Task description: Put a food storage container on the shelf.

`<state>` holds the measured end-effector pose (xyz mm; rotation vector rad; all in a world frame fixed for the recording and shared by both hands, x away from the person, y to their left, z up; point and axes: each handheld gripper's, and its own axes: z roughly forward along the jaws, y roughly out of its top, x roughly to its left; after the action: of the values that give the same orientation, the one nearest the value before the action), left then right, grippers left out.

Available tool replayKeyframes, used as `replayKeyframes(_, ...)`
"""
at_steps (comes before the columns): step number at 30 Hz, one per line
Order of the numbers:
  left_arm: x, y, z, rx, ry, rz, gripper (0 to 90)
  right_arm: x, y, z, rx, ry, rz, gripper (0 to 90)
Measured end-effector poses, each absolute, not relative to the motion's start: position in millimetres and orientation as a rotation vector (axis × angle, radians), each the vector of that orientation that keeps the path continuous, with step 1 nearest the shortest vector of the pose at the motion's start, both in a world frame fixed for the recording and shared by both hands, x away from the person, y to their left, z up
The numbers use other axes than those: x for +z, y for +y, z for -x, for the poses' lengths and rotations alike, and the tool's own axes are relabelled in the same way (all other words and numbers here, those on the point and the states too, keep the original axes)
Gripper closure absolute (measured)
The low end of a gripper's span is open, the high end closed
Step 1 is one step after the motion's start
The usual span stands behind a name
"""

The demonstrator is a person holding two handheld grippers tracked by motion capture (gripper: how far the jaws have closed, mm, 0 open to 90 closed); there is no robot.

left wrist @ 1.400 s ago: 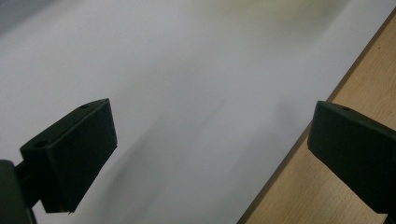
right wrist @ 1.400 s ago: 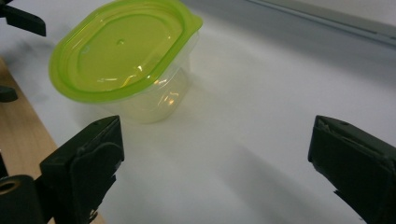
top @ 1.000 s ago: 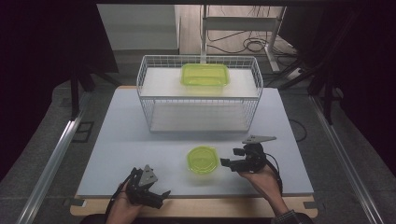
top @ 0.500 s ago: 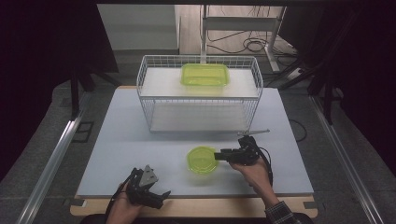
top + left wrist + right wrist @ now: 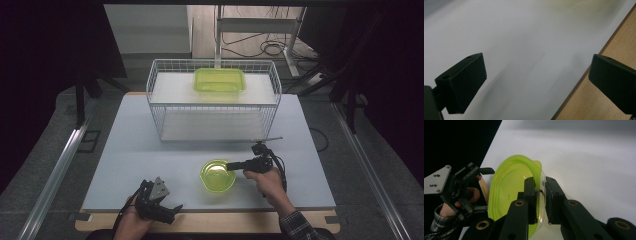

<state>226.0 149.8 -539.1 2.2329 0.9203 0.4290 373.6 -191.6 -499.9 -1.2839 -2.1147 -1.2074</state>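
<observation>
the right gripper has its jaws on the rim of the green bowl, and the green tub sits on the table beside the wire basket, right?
Not quite. The green tub sits inside the wire basket, as the high view shows. The rest holds: the right gripper has its jaws on the green bowl rim.

Right claw [image 5: 541, 200]: matte black, two flat rectangular jaws on hinged link arms with brass-coloured pivot bushings; black cable trailing over the wrist. Left claw [image 5: 156, 200]: same black build, grey three-cornered plate with small dark screws on top. Plaid shirt cuff [image 5: 296, 223] at right wrist.
</observation>
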Motion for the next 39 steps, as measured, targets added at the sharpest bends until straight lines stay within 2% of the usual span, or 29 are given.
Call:
replayKeyframes(11,-538.8,149.8,-225.7,0.434,0.919,-2.232,1.1,-490.6,-195.2,-372.0,-1.257,-2.123,1.282,80.8)
replayKeyframes(39,-538.1,149.8,-225.2,0.44,0.916,-2.232,1.2,-438.1,-209.6,-376.8,-1.445,-2.074,1.286,80.8)
